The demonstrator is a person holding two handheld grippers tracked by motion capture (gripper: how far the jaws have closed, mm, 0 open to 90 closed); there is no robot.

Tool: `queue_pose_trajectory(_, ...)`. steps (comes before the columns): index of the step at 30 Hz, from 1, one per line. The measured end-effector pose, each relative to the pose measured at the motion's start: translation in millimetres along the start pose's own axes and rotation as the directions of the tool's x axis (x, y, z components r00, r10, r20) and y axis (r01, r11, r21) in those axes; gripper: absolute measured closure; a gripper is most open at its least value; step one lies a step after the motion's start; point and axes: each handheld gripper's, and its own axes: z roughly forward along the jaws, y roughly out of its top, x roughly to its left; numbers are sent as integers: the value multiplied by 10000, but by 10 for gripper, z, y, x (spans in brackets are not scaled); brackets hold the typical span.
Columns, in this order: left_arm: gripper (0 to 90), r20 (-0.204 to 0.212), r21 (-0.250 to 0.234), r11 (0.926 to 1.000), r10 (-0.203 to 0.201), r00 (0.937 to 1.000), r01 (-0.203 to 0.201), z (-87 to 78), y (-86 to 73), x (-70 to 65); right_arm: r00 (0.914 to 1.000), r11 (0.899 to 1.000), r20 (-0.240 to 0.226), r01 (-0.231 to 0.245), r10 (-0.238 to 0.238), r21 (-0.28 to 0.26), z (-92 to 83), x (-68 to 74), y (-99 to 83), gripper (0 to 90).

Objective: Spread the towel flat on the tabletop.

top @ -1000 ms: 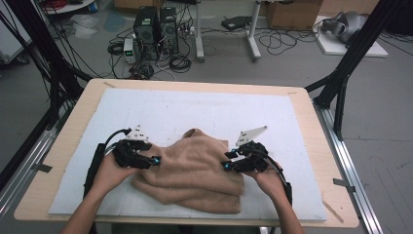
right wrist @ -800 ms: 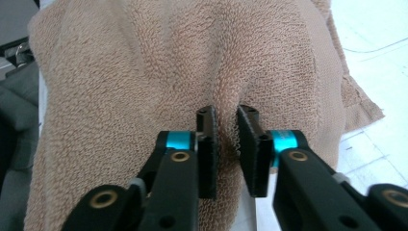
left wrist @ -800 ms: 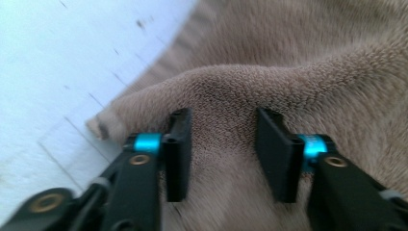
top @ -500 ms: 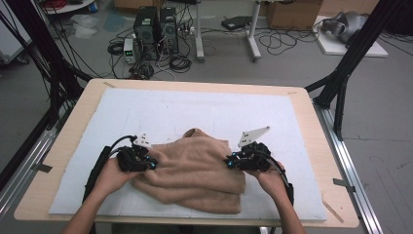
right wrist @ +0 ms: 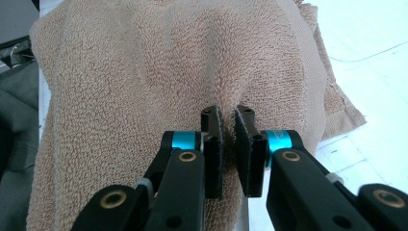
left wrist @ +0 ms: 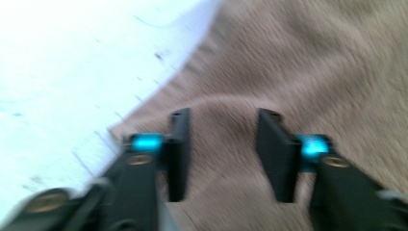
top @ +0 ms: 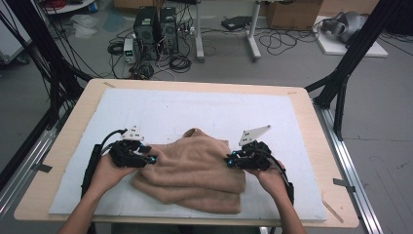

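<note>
A tan towel (top: 195,165) lies folded on the white mat (top: 195,112), near the front edge. My left gripper (top: 151,160) is at the towel's left edge. In the left gripper view, blurred, its jaws (left wrist: 223,115) stand open over the towel (left wrist: 312,62). They have just been opening, and the pile lies between them without being pressed. My right gripper (top: 228,160) is at the towel's right edge. Its jaws (right wrist: 226,111) have closed within the last second and pinch a raised ridge of the towel (right wrist: 144,72).
The mat covers most of a wooden table (top: 311,112). Bare mat stretches behind the towel to the far edge. Black frame posts (top: 341,83) stand off both far corners. Computer towers (top: 156,24) and cables sit on the floor beyond.
Both hands stay at the towel's two sides. The left gripper dipped slightly toward the towel's edge and came back. The towel's outline is nearly the same.
</note>
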Motion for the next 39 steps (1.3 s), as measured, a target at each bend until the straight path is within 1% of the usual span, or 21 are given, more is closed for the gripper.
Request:
queue_pose_trajectory(1,433,-25,148,9998,-104,9999,105,39,-2,20,9998,9999,-170,-91,90,-43,10,-16,-12,750)
queue_pose_trajectory(3,397,16,633,9979,-143,9999,142,118,-15,39,9995,9995,-131,-293,292,-91,25,-18,-29,647)
queue_pose_trajectory(4,397,-7,934,9956,-89,10000,89,168,-22,40,9995,9995,-131,-293,292,-91,25,-18,-29,647)
queue_pose_trajectory(5,399,65,1228,9924,10,10000,-18,229,-37,34,9987,9990,-241,-453,452,-1,66,-30,-61,617)
queue_pose_trajectory(7,419,165,1611,9869,71,9998,-97,315,-66,13,9983,9987,-256,-515,516,40,99,-28,-87,602)
queue_pose_trajectory(8,419,65,1569,9872,289,9996,-295,334,-80,-4,9983,9987,-256,-515,516,40,99,-28,-87,602)
queue_pose_trajectory(9,431,2,1561,9872,329,9995,-325,328,-78,-12,9979,9984,-299,-571,573,57,118,-35,-104,603)
queue_pose_trajectory(10,488,-13,1549,9874,321,9995,-315,323,-79,-13,9975,9980,-316,-629,631,54,143,-42,-132,632)
queue_pose_trajectory(11,488,34,1517,9877,366,9993,-367,316,-82,-12,9975,9980,-316,-629,631,54,143,-42,-132,632)
queue_pose_trajectory(13,585,68,1525,9874,408,9991,-414,306,-80,-25,9970,9976,-362,-687,689,61,159,-39,-145,687)
queue_pose_trajectory(15,655,130,1511,9870,529,9985,-542,308,-77,-58,9977,9982,-334,-596,596,29,162,-19,-145,743)
queue_pose_trajectory(16,715,166,1531,9862,616,9980,-634,306,-75,-64,9982,9987,-314,-501,503,68,175,-5,-147,786)
queue_pose_trajectory(17,715,195,1523,9864,592,9981,-615,307,-77,-72,9982,9987,-314,-501,503,68,175,-5,-147,786)
queue_pose_trajectory(19,759,250,1494,9867,618,9978,-648,306,-75,-91,9989,9991,-191,-427,427,3,165,0,-145,805)
queue_pose_trajectory(21,814,251,1489,9858,749,9969,-778,306,-74,-115,9991,9992,-147,-389,387,-122,140,3,-141,814)
queue_pose_trajectory(22,827,237,1554,9836,892,9957,-918,301,-70,-118,9993,9992,-64,-364,362,-184,127,4,-139,814)
queue_pose_trajectory(23,836,227,1494,9847,878,9959,-902,305,-74,-127,9994,9991,-46,-357,356,-224,109,6,-135,814)
queue_pose_trajectory(27,848,147,1460,9838,1031,9946,-1041,290,-72,-132,9994,9987,19,-352,353,-376,53,-3,-115,812)
queue_pose_trajectory(29,849,80,1300,9863,1016,9948,-1017,255,-65,-132,9995,9980,128,-275,283,-567,-5,4,-78,813)
queue_pose_trajectory(34,850,-84,464,9960,770,9970,-765,90,-37,-106,9992,9978,394,-91,117,-653,-81,8,-5,817)
queue_pose_trajectory(39,851,-192,-255,9982,536,9984,-541,-53,-8,-76,9987,9975,512,15,21,-708,-135,8,54,817)
